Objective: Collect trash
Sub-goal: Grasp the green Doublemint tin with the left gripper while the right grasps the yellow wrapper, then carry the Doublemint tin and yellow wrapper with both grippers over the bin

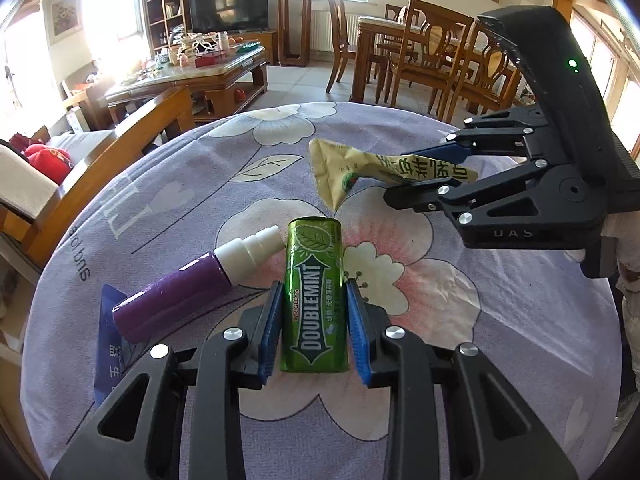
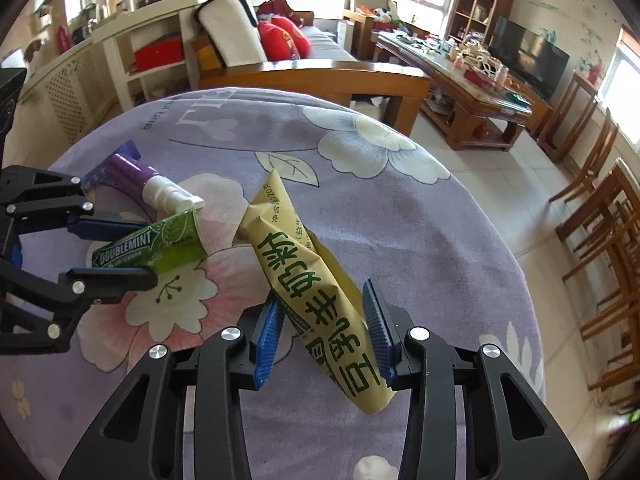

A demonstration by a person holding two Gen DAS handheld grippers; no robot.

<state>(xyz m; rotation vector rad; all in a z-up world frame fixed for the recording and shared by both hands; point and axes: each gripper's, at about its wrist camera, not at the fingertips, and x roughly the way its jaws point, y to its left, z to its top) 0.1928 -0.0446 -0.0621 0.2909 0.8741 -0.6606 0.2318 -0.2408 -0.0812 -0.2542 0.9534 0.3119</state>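
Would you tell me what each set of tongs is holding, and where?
Left tongs: green gum pack, by its long sides. Right tongs: yellow wrapper, near its lower end.

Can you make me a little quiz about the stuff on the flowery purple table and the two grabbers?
1. True or false: the left gripper has its blue pads on both sides of the green gum pack.
2. What sits between the fingers of the right gripper? A) the purple spray bottle B) the yellow wrapper C) a red cushion
3. Fill in: the purple spray bottle lies on its ____ on the flowery cloth, right beside the gum pack.

Key: 1 true; 2 B; 3 side.
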